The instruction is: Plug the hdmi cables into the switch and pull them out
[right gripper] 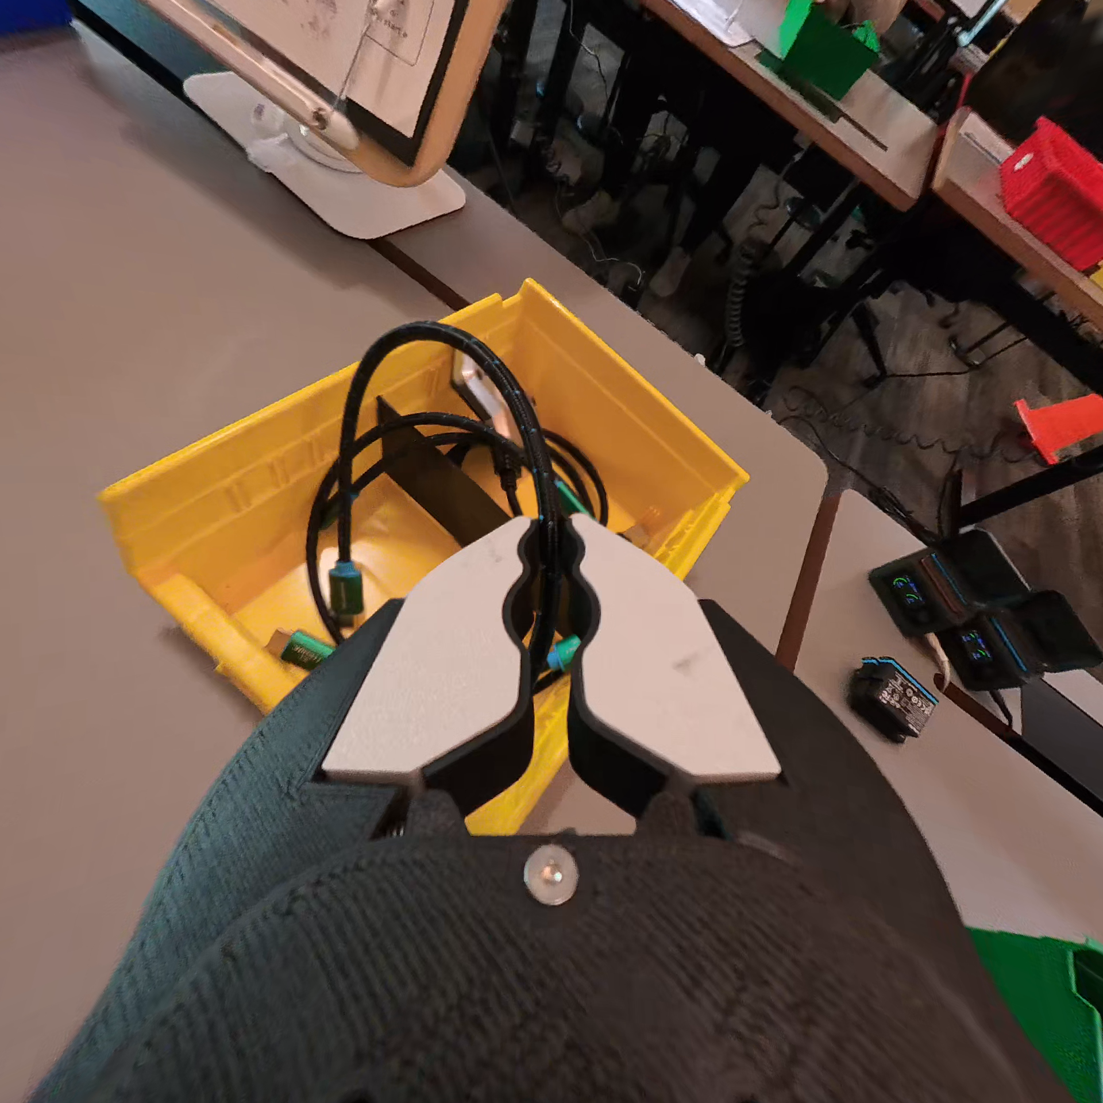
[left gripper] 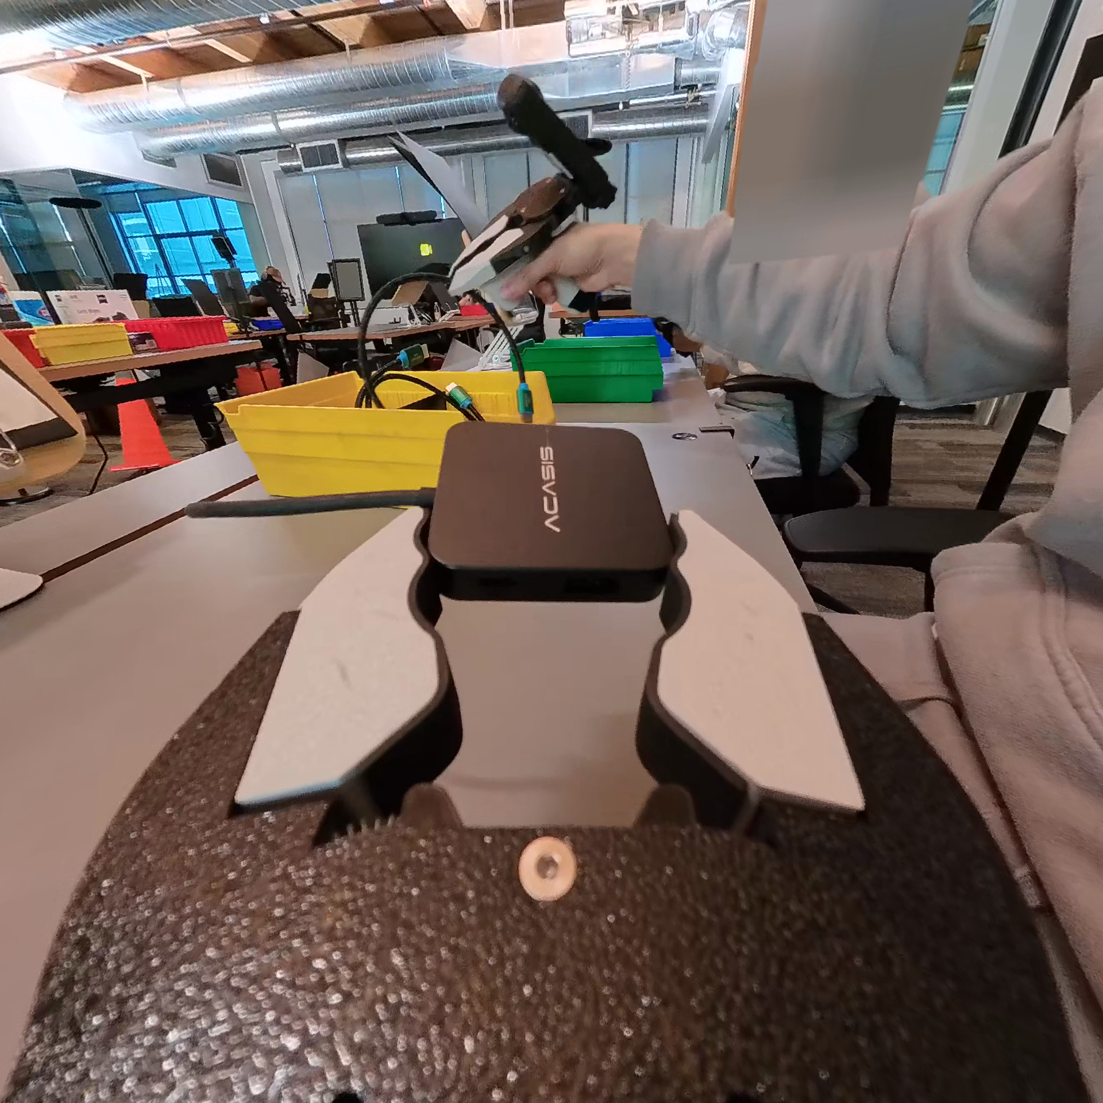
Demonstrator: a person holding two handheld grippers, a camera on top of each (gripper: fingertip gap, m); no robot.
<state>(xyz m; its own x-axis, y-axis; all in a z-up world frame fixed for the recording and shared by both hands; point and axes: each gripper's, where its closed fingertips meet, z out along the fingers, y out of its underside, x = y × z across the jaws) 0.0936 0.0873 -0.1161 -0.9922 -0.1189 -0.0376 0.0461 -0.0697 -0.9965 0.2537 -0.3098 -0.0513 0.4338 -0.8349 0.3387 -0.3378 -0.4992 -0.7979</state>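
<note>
The black switch point(left gripper: 540, 495) lies flat on the grey table point(left gripper: 149, 627), two ports facing me and a dark cable running off its left side. My left gripper point(left gripper: 549, 537) is shut on the switch, one finger against each side. My right gripper point(right gripper: 552, 531) is shut on a black braided HDMI cable point(right gripper: 418, 340) and holds it above the yellow bin point(right gripper: 627, 406). The cable's teal plug point(right gripper: 564, 650) hangs below the fingers. In the left wrist view the right gripper point(left gripper: 462, 280) is raised behind the switch, with the cable point(left gripper: 370, 310) looping down into the bin point(left gripper: 334, 441).
The bin holds several more coiled cables with green plugs point(right gripper: 345, 588). A green bin point(left gripper: 591, 370) stands behind the switch to the right. A framed screen on a white base point(right gripper: 334, 89) stands at the table's far side. Black chargers point(right gripper: 955, 603) sit on the adjoining table. A chair point(left gripper: 883, 525) stands to the right.
</note>
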